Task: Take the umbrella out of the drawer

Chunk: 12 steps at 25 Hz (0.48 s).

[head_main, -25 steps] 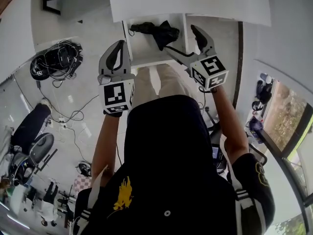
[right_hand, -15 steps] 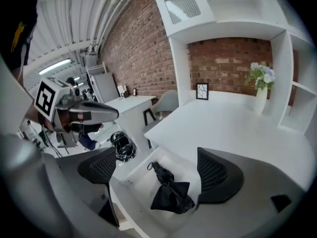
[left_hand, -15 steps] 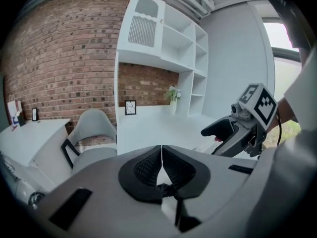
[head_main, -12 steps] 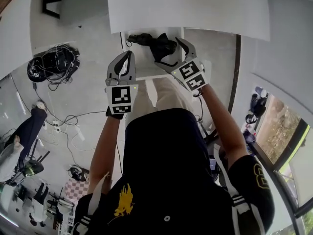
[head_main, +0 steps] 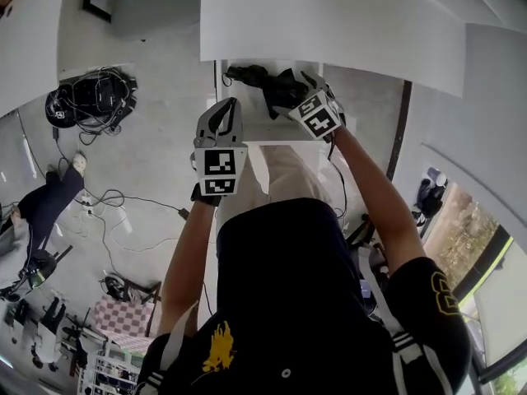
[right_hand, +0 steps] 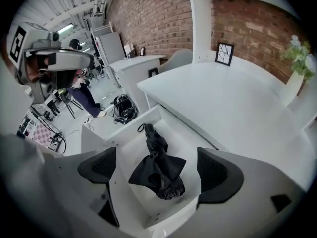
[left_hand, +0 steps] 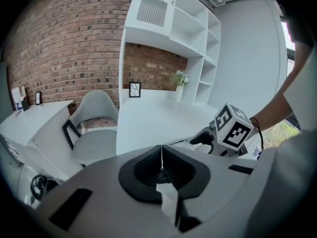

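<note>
right tongs (right_hand: 156, 166) held apart over the open drawer (right_hand: 176, 133)

the black folded umbrella (head_main: 263, 81) lies inside the white drawer, which is pulled out from under the white counter (right_hand: 228, 98); its strap end points toward the drawer's far corner, and its crumpled cloth is at the near end. in the right gripper view it shows between the two spread pads, which do not grip it. the left tongs (left_hand: 162, 157) are pressed together with nothing between them, held beside the drawer's front, near the right tongs.
</note>
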{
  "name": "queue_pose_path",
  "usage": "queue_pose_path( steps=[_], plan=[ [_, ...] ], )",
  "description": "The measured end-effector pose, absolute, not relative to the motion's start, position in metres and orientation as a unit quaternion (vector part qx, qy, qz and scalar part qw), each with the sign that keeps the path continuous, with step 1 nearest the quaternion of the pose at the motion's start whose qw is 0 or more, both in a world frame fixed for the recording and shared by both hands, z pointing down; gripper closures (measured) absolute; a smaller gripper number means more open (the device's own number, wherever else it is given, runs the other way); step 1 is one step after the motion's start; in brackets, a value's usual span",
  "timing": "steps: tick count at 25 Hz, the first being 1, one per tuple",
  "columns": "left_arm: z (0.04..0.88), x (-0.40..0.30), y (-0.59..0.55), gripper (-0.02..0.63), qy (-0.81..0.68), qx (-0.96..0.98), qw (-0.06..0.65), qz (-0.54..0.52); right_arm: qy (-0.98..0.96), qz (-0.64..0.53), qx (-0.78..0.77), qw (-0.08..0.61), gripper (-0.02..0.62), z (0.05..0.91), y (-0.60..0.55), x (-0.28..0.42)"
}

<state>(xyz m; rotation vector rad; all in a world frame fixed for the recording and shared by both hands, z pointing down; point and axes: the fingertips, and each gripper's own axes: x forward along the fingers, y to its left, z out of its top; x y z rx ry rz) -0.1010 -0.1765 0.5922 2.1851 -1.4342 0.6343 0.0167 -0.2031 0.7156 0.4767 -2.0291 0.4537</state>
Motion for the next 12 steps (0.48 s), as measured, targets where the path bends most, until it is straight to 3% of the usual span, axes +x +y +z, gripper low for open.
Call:
queue_pose_path(
  steps=[5,12],
  plan=[
    [0.628,-0.1,-0.167,0.585,-0.509,0.776,0.281,0.245,-0.808,0.199,0.172,0.527,0.071,0.768,-0.203,0.019],
    [0.645,-0.104,-0.163,0.585,-0.519,0.766,0.292,0.242,-0.795,0.192,0.147,0.556,0.071,0.807,-0.193,0.018]
  ],
)
